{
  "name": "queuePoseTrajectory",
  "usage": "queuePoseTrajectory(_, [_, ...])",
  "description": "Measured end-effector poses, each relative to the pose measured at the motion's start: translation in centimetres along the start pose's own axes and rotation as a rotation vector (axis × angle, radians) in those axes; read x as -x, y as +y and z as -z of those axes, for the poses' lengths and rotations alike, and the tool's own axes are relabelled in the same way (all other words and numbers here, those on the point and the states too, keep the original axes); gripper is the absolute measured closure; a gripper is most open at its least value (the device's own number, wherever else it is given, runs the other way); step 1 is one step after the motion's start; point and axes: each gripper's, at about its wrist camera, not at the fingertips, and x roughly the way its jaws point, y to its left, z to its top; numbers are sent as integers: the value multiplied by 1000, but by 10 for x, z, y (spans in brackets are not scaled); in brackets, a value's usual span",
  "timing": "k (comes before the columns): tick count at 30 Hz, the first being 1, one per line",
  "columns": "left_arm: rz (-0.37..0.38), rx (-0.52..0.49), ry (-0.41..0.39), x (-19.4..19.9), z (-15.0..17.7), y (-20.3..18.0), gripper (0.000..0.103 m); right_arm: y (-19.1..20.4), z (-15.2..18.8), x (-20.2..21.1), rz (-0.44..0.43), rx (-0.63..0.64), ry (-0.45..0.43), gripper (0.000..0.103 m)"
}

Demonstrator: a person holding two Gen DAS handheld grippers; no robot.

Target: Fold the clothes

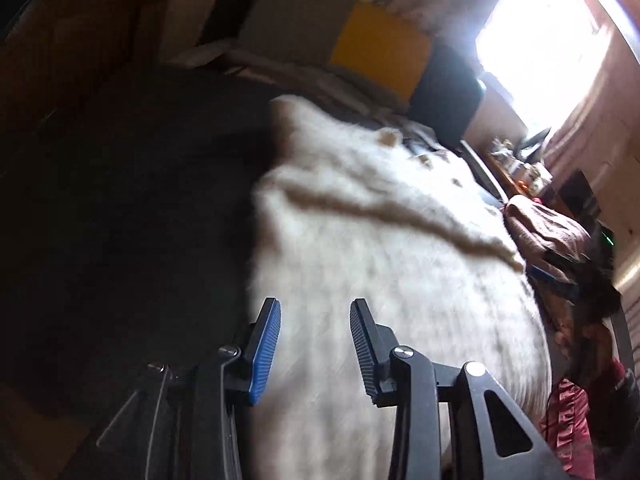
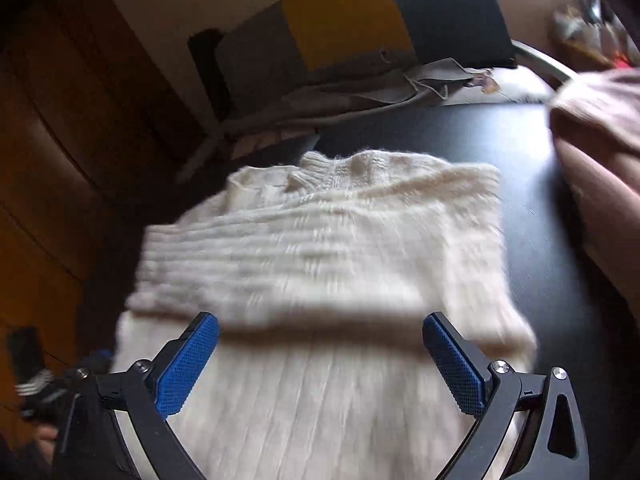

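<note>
A fluffy cream knitted sweater (image 2: 320, 248) lies on a black table (image 2: 532, 208), its upper part folded over the ribbed lower part. The same sweater (image 1: 380, 248) fills the middle of the left wrist view, blurred by motion. My left gripper (image 1: 316, 312) hovers above the sweater's left edge with a moderate gap between its blue pads and nothing in it. My right gripper (image 2: 320, 328) stands wide open over the sweater's near part, also with nothing between its fingers.
A pinkish-brown garment (image 2: 600, 132) lies on the table at the right. Grey, yellow and dark cushions (image 2: 344, 16) and crumpled beige cloth (image 2: 360, 92) sit behind the table. Wooden furniture (image 2: 60, 140) is at the left. A bright window (image 1: 544, 44) glares at the upper right.
</note>
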Motion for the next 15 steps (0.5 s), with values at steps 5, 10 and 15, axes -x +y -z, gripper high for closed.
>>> queuePoseTrajectory(5, [46,77,33,20,35,30,65,-35,70,57,-60,-120,86,0])
queuePoseTrajectory(10, [117,49,82,25,53,23,60,-58,133,92,-143,-243,98,0])
queuePoseTrajectory(15, [155,-19,127,23,67,1,57,-51,152,90,-242,-259,96,0])
